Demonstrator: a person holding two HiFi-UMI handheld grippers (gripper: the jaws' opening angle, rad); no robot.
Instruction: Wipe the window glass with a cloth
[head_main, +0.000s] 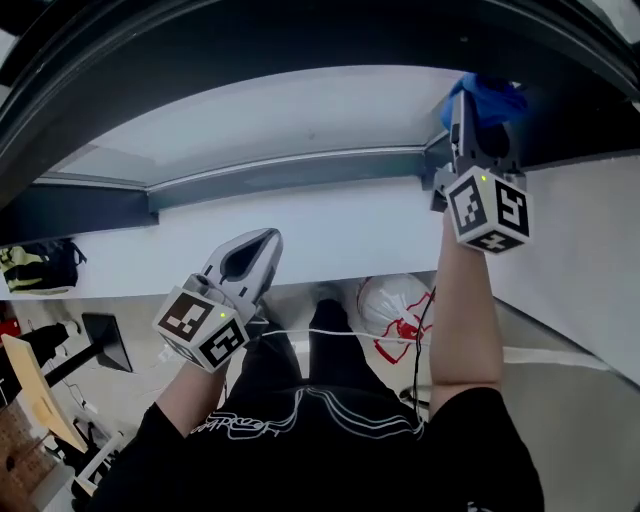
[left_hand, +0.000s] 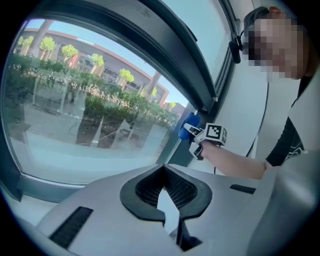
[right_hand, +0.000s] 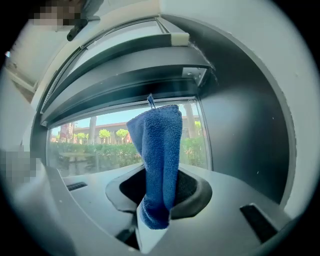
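The window glass (head_main: 290, 115) runs across the top of the head view, set in a dark frame (head_main: 300, 172). At its right end my right gripper (head_main: 469, 88) is raised and shut on a blue cloth (head_main: 490, 98), which sits against the glass near the frame's corner. In the right gripper view the cloth (right_hand: 160, 160) stands up from between the jaws (right_hand: 155, 220) in front of the glass (right_hand: 95, 145). My left gripper (head_main: 268, 238) hangs lower, over the white sill, shut and empty. From the left gripper (left_hand: 172, 220) view, the cloth (left_hand: 188, 127) shows far right by the glass (left_hand: 75, 115).
A white sill (head_main: 330, 225) lies under the window. Below on the floor are a white bag with red print (head_main: 395, 305), a black bag (head_main: 40, 265) at the left and a wooden board (head_main: 35, 390). A dark frame post (right_hand: 240, 135) bounds the glass on the right.
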